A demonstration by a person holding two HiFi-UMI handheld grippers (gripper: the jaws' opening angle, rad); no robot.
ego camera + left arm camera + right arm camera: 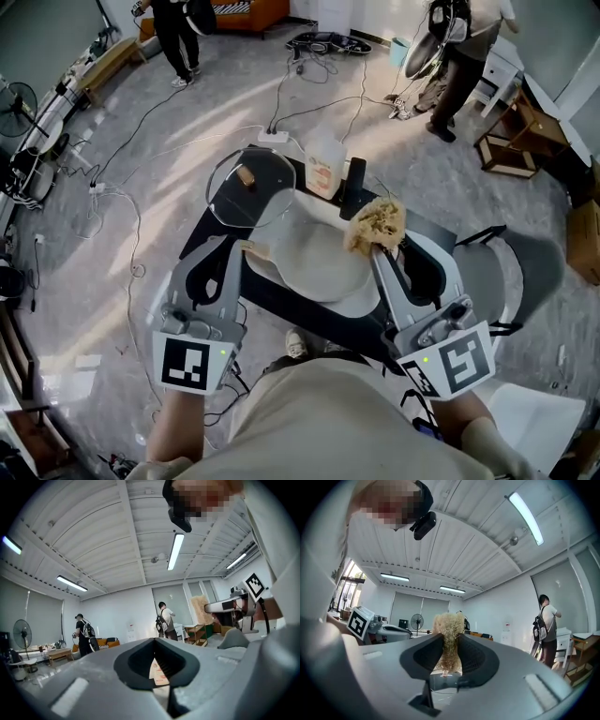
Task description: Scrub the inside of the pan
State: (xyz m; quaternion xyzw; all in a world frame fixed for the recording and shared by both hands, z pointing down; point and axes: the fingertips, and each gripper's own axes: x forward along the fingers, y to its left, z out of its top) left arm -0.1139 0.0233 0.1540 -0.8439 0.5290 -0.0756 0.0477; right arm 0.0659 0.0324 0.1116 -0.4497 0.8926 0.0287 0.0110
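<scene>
The pan (314, 267), pale grey inside, sits on a small black table (281, 302) right in front of me. My right gripper (379, 246) is shut on a tan fibrous scrubber (377, 223), which hangs over the pan's far right rim. In the right gripper view the scrubber (449, 637) stands pinched between the two pads. My left gripper (244, 247) sits at the pan's left rim beside a small tan piece; its jaws are shut with nothing seen between them (158, 667). A slit there shows only a bottle label.
A glass lid (249, 190) with a cork knob lies behind the pan on the left. A clear detergent bottle (325, 166) and a black block (354, 186) stand behind it. Cables (309, 103) cross the floor. Two people (176, 33) stand at the back, and a wooden shelf (517, 141) is at right.
</scene>
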